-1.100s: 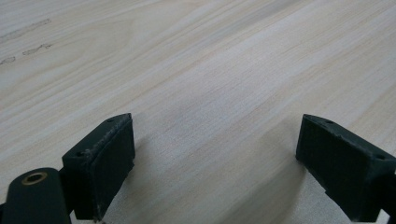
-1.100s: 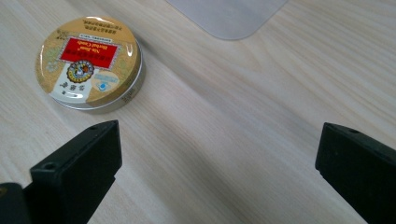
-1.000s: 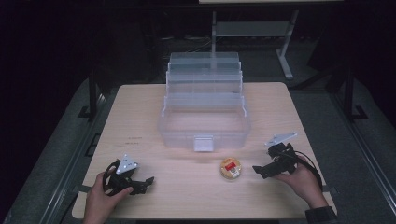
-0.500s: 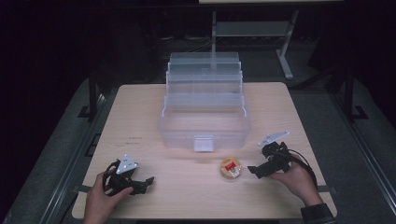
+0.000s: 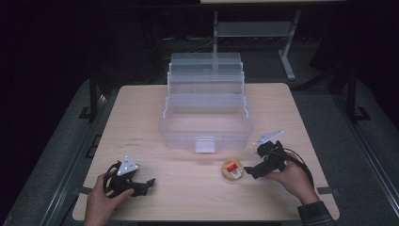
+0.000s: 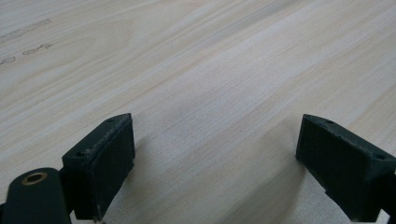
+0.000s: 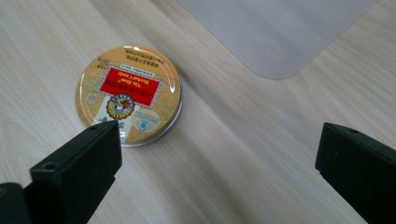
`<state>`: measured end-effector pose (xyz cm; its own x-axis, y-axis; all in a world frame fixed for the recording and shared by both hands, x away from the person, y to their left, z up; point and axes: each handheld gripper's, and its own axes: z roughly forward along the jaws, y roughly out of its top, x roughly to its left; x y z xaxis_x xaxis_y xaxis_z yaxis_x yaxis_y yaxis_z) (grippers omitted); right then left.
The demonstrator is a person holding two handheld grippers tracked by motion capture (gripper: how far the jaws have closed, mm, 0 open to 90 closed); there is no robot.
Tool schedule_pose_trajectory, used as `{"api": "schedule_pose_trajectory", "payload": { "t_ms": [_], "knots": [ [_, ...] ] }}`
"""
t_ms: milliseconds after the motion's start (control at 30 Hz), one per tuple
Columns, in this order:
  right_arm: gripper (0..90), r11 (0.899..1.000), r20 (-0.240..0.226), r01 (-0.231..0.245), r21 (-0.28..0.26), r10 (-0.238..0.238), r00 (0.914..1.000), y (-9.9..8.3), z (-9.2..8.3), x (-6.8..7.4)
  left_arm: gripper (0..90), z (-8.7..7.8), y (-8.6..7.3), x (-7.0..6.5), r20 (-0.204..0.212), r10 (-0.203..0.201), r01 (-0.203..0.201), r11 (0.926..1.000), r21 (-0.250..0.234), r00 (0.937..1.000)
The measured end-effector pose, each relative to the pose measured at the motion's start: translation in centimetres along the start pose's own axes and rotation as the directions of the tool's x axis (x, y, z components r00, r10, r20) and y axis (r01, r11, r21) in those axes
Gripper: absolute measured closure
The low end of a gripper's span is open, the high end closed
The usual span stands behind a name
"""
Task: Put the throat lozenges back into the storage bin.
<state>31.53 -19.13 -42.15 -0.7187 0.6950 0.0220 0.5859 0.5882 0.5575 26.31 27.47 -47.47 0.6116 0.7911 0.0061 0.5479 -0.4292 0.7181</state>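
A small round gold tin with a red label (image 5: 232, 170) (image 7: 129, 94) lies flat on the table just in front of a clear plastic tiered box (image 5: 205, 109). My right gripper (image 5: 251, 172) (image 7: 219, 158) hovers open just to the tin's right, its left jaw overlapping the tin's near edge in the right gripper view, nothing between the jaws. Low at the table's near left, my left gripper (image 5: 148, 183) (image 6: 215, 168) is open over bare wood, held in a hand.
The light wooden table (image 5: 141, 117) has dark floor all round it. The clear box's corner (image 7: 280, 32) lies beyond the right jaws. A metal stand (image 5: 254, 28) rises behind the table. Free wood spans between the two hands.
My right gripper has moved left and toward the near edge, closing in on the tin. The left gripper and the tin have stayed put.
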Motion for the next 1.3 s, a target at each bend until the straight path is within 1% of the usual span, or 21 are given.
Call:
{"api": "schedule_pose_trajectory", "payload": {
  "t_ms": [33,267,467,733,1033,1300],
  "knots": [
    [0.1,1.0,-0.004,-0.002,-0.005,0.002,1.0,0.1,0.0,0.0,10.8,0.0,0.0,0.0,0.0,0.0,0.0,1.0,0.0,1.0],
    [0.1,1.0,-0.015,0.013,0.009,-0.013,0.9998,0.8,0.3,0.4,10.8,0.0,0.0,0.0,0.0,0.0,0.0,1.0,0.0,1.0],
    [0.1,0.999,-0.026,0.038,0.018,-0.037,0.999,1.4,0.6,0.7,10.7,0.0,0.0,0.0,0.0,0.0,0.0,1.0,0.0,1.0],
    [0.1,0.998,-0.041,0.058,0.032,-0.057,0.9975,2.1,1.2,1.2,10.7,0.0,0.0,0.0,0.0,0.0,0.0,1.0,0.0,1.0],
    [0.1,0.996,-0.07,0.071,0.049,-0.068,0.9952,2.7,2.1,2.0,10.7,0.0,0.0,0.0,0.0,0.0,0.0,1.0,0.0,1.0],
    [0.1,0.995,-0.085,0.084,0.06,-0.079,0.9932,3.2,2.7,2.6,10.7,0.0,0.0,0.0,0.0,0.0,0.0,1.0,0.0,1.0]
  ]
}}
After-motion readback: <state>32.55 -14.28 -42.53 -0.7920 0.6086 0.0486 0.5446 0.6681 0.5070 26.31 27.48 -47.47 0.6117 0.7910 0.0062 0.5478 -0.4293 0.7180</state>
